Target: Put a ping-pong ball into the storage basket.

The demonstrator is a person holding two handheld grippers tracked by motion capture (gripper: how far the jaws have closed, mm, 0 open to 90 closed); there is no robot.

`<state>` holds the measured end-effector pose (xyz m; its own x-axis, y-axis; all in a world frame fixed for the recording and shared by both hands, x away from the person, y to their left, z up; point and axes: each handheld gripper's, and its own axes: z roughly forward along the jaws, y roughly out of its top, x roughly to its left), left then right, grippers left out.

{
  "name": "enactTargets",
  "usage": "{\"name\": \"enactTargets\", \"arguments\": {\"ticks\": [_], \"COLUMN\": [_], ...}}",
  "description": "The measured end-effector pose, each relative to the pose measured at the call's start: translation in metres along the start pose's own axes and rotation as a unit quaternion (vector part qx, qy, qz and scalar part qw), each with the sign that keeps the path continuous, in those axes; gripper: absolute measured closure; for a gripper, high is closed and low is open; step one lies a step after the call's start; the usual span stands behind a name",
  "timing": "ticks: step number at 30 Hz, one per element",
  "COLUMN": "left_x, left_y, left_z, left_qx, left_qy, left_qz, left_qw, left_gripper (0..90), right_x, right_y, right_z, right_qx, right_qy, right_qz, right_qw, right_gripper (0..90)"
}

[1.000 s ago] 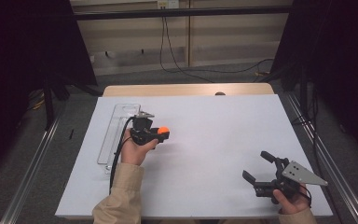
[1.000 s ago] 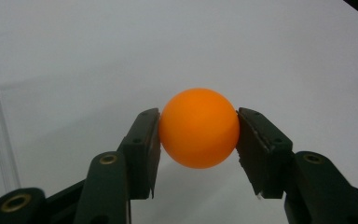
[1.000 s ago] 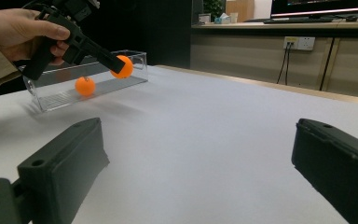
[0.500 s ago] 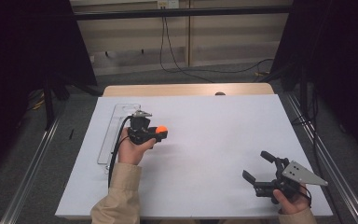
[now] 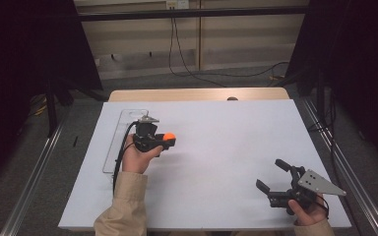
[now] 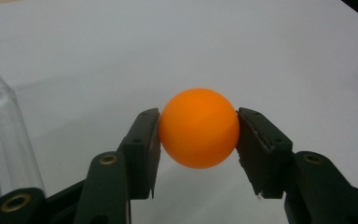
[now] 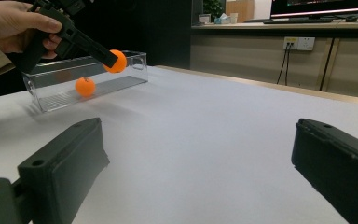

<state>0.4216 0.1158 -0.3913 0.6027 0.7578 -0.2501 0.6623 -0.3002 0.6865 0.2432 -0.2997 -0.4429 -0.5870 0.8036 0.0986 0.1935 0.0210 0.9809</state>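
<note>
Nearest the person's edge of the white table (image 5: 226,147), the right gripper (image 5: 274,179) hangs low over the sheet with its jaws spread wide and nothing between them; from the right gripper view the two black jaws frame bare tabletop.

Farther up and to the left, the left gripper (image 5: 170,141) is clamped on an orange ball (image 6: 199,127), held off the table. The jaws meet it on opposite sides, right across its widest part (which looks to me the only sensible place to take it). It seems a light, hollow, smooth thing, like a table-tennis ball: easy to lift, but slick and round enough to squirt out if the pads sit off-centre, and too hard a squeeze might dent it.

Just beyond the held ball lies a long clear box (image 7: 88,81), open-topped, with a second orange ball (image 7: 85,87) resting inside it. Behind that, the table's wooden edge and dark curtains.
</note>
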Motion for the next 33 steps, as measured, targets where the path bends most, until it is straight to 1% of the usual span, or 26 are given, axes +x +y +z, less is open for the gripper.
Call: {"name": "enactTargets", "arguments": {"ticks": [1,3,4,5,7,14,15,18,20,21,29,33], "left_x": [0.001,0.001,0.001,0.002,0.002,0.005,0.005,0.006,0.007,0.007,0.007,0.008], "left_y": [0.0,0.001,0.001,0.001,0.001,0.001,0.001,0.001,0.001,0.002,0.001,0.002], "left_z": [-0.001,-0.003,-0.003,-0.004,-0.005,-0.009,-0.01,-0.012,-0.013,-0.014,-0.015,-0.018], "left_qx": [0.003,0.003,0.0,0.002,-0.002,0.001,-0.002,0.001,-0.001,0.002,-0.001,0.001], "left_qy": [0.001,-0.001,-0.001,-0.002,-0.002,-0.002,-0.001,-0.002,-0.002,-0.002,-0.001,-0.001], "left_qz": [0.006,0.005,0.0,0.003,-0.002,0.0,-0.005,0.001,-0.002,0.002,-0.005,-0.003], "left_qw": [1.0,1.0,1.0,1.0,1.0,1.0,1.0,1.0,1.0,1.0,1.0,1.0], "left_gripper": [50.7,50.7,50.7,50.7,50.6,50.6,50.6,50.7,50.7,50.6,50.7,50.7], "right_x": [0.0,0.0,0.0,0.0,0.0,0.0,0.0,0.0,0.0,0.0,0.0,0.0], "right_y": [0.0,0.0,0.0,0.0,0.0,0.0,0.0,0.0,0.0,0.0,0.0,0.0], "right_z": [0.0,0.0,0.0,0.0,0.0,0.0,0.0,0.0,0.0,0.0,0.0,0.0], "right_qx": [0.0,0.0,0.0,0.0,0.0,0.0,0.0,0.0,0.0,0.0,-0.001,0.0], "right_qy": [0.0,0.0,0.0,0.0,0.0,0.0,0.0,0.0,0.001,0.001,0.001,0.001], "right_qz": [0.0,0.0,0.0,0.0,0.0,0.0,0.001,-0.001,-0.001,-0.001,0.0,-0.001], "right_qw": [1.0,1.0,1.0,1.0,1.0,1.0,1.0,1.0,1.0,1.0,1.0,1.0], "right_gripper": [2.3,2.3,2.3,2.3,2.3,2.3,2.3,2.3,2.3,2.3,2.4,2.3]}}
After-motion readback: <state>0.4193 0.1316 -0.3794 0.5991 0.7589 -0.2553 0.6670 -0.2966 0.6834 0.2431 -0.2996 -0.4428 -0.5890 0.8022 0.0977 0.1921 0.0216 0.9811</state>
